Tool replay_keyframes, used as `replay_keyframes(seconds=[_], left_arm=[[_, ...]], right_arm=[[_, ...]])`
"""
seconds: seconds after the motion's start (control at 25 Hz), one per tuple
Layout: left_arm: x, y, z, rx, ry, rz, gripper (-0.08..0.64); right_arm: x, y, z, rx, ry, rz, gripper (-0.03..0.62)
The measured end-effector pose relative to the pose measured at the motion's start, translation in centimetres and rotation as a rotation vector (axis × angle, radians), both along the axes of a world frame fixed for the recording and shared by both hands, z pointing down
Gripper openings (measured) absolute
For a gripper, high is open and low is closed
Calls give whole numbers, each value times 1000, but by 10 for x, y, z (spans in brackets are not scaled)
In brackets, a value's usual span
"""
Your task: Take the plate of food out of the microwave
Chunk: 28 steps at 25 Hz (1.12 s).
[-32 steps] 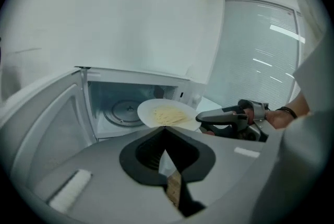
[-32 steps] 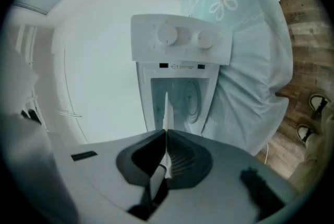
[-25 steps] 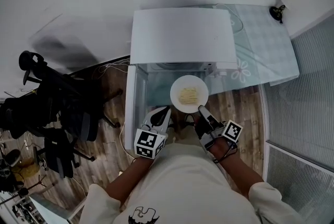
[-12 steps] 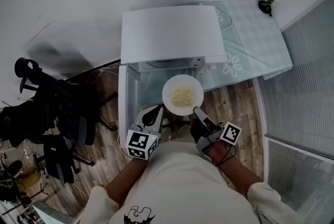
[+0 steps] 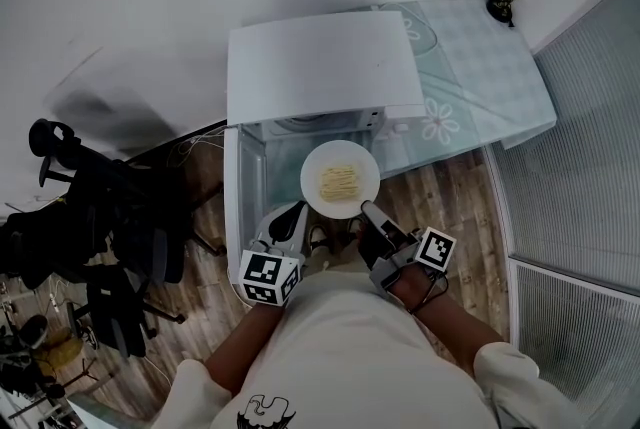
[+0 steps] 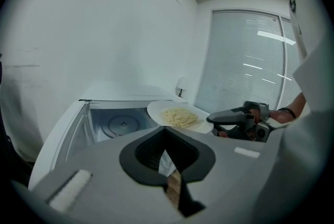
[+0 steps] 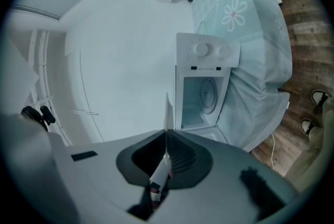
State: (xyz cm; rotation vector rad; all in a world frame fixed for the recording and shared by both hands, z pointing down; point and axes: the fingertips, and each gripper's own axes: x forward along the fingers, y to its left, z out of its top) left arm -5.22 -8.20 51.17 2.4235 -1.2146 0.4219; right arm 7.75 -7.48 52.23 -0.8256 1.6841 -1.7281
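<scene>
A white plate of pale noodles point(image 5: 340, 179) hangs in front of the open white microwave point(image 5: 320, 67), level with its cavity mouth. My right gripper point(image 5: 365, 208) is shut on the plate's near rim. In the right gripper view the plate point(image 7: 168, 108) shows edge-on as a thin white line between the jaws of the right gripper point(image 7: 166, 131). My left gripper point(image 5: 300, 210) sits just left of the plate, shut and empty. In the left gripper view the plate point(image 6: 180, 116) is beyond the left gripper point(image 6: 165, 129), with the right gripper point(image 6: 237, 118) holding it. The bare turntable point(image 6: 121, 125) shows inside.
The microwave door point(image 5: 232, 207) stands swung open to the left. The microwave sits on a table with a pale flowered cloth point(image 5: 470, 87), a small lamp point(image 5: 500, 5) at its far corner. A black chair and stands point(image 5: 90, 217) crowd the left floor. Window blinds point(image 5: 590, 167) run along the right.
The whole head view has shifted a little to the left. The plate stays in the right gripper in front of the opening, and the left gripper keeps its place beside it.
</scene>
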Motion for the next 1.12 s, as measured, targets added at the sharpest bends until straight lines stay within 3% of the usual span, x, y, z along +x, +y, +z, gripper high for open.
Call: replay_keyframes(seconds=[1.12], left_arm=[[5,1,1,-3,-1,5,5]], right_arm=[[5,-3,7,-6,35,-23,18]])
